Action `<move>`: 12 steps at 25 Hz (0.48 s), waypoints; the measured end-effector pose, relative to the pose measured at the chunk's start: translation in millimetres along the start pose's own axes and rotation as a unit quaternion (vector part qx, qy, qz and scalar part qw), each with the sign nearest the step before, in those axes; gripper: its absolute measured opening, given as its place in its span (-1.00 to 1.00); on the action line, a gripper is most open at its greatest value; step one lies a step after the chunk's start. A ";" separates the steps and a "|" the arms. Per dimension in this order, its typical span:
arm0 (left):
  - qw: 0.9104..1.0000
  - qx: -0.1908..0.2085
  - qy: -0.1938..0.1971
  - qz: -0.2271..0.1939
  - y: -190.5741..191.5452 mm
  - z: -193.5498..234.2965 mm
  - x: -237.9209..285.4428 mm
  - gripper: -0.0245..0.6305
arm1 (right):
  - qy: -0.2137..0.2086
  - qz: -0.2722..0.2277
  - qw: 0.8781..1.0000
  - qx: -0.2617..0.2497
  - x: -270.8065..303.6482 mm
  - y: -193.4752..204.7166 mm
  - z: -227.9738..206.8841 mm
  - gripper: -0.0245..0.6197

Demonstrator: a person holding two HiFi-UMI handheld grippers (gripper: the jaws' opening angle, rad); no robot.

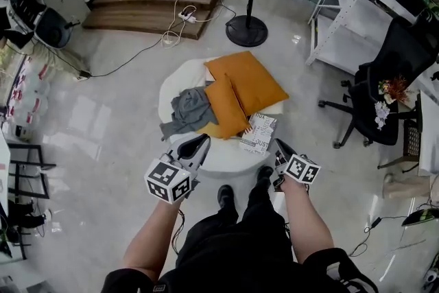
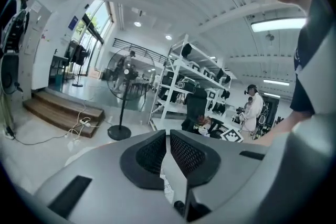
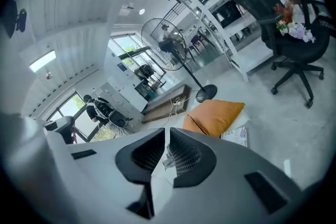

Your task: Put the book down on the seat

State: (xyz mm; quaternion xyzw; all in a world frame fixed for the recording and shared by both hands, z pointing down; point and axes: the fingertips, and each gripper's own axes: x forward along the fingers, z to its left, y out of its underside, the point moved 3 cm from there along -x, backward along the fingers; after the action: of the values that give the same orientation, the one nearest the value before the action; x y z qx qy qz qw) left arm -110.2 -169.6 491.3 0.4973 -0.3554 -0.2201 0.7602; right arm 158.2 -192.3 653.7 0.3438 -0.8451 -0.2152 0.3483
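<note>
The book (image 1: pixel 259 132), white-covered with black print, lies flat on the round white seat (image 1: pixel 226 156), against the orange cushions. It also shows in the right gripper view, where the book (image 3: pixel 235 135) sits beside a cushion. My left gripper (image 1: pixel 201 142) hovers over the seat's front left edge, jaws together and nothing held; in its own view the left gripper (image 2: pixel 168 136) shows only a thin slit. My right gripper (image 1: pixel 280 145) is just right of the book at the seat's front right edge. In its own view, the right gripper (image 3: pixel 167 134) is shut and empty.
Two orange cushions (image 1: pixel 247 82) and a grey cloth (image 1: pixel 188 110) cover the back of the seat. A standing fan (image 1: pixel 247 27) is behind it, an office chair (image 1: pixel 374 103) and white shelving (image 1: pixel 343 10) to the right, and a wooden step (image 1: pixel 151 7) with cables far back.
</note>
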 end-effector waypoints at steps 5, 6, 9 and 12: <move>0.999 0.045 -0.006 0.014 -9.0 -23.4 -16.9 -0.90 | -0.010 0.008 0.997 -0.079 -41.8 -4.4 36.0 -0.82; 0.999 0.048 -0.007 0.015 -11.0 -27.5 -19.4 -0.91 | -0.012 0.010 0.996 -0.092 -51.0 -4.0 40.2 -0.83; 0.998 0.051 -0.014 0.015 -16.7 -37.4 -26.2 -0.92 | -0.013 0.010 0.992 -0.127 -78.6 -3.1 48.8 -0.84; 0.998 0.049 -0.024 0.007 -24.2 -50.9 -30.1 -0.92 | -0.015 -0.001 0.987 -0.159 -105.2 -7.6 53.3 -0.86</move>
State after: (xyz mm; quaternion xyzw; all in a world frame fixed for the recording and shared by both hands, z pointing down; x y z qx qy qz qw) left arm -90.6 -128.2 446.6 0.5262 -0.3874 -0.2095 0.7274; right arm 177.1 -113.8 567.3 0.2819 -0.8049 -0.3524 0.3853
